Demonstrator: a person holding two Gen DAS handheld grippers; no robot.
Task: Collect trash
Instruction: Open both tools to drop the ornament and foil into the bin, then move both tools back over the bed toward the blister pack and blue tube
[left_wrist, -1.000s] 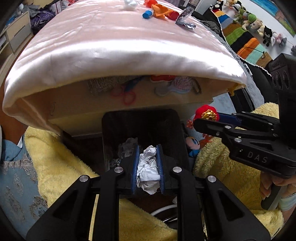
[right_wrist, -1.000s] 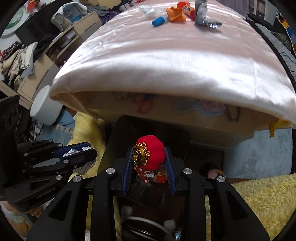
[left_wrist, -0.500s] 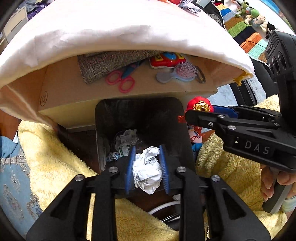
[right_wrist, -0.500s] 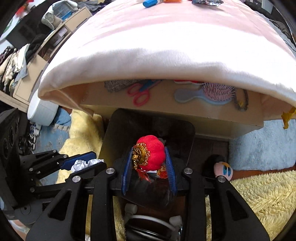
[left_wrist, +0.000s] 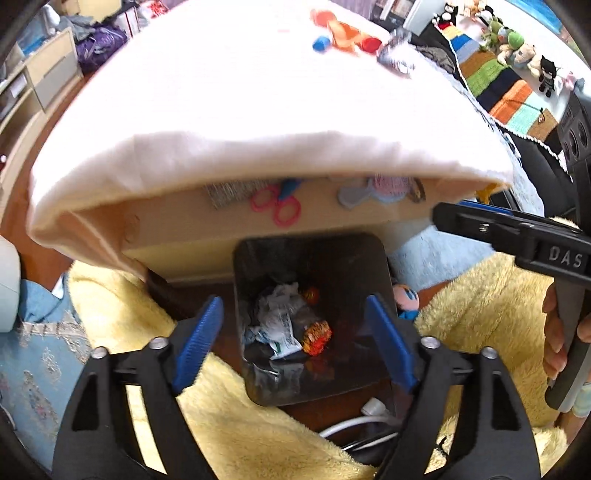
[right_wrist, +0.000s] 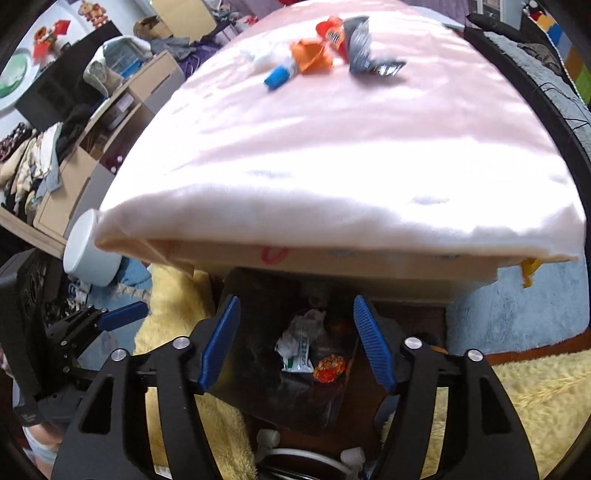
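Since a second ago both grippers have let go: the crumpled white paper that sat between the blue pads of the left gripper (left_wrist: 293, 339) and the red ornament that the right gripper (right_wrist: 295, 339) carried are no longer between the jaws, and both now lie down in the bin. The jaws of each gripper are opening, standing wide apart with nothing between them. Both hang over the one black bin (left_wrist: 373, 258), which stands on the floor just in front of the near edge of the table, between two spreads of yellow fluffy rug (left_wrist: 110, 310). Inside the bin lie a heap of crumpled white paper (left_wrist: 277, 317), one red and gold ornament (left_wrist: 317, 334) at its right side, and one small orange-red piece (left_wrist: 311, 293) further back. On the pink cloth (right_wrist: 332, 147) covering the table, at the far end, four pieces of trash remain close together: one blue-capped white tube (right_wrist: 277, 77), one orange wrapper (right_wrist: 312, 57), one red wrapper (right_wrist: 330, 31) and one silver foil packet (right_wrist: 364, 51). On the shelf under the cloth, one pair of pink-handled scissors (left_wrist: 280, 210) lies left of one hairbrush (left_wrist: 376, 188). A hand (left_wrist: 557, 332) grips the right gripper's handle at the right edge of the left wrist view.
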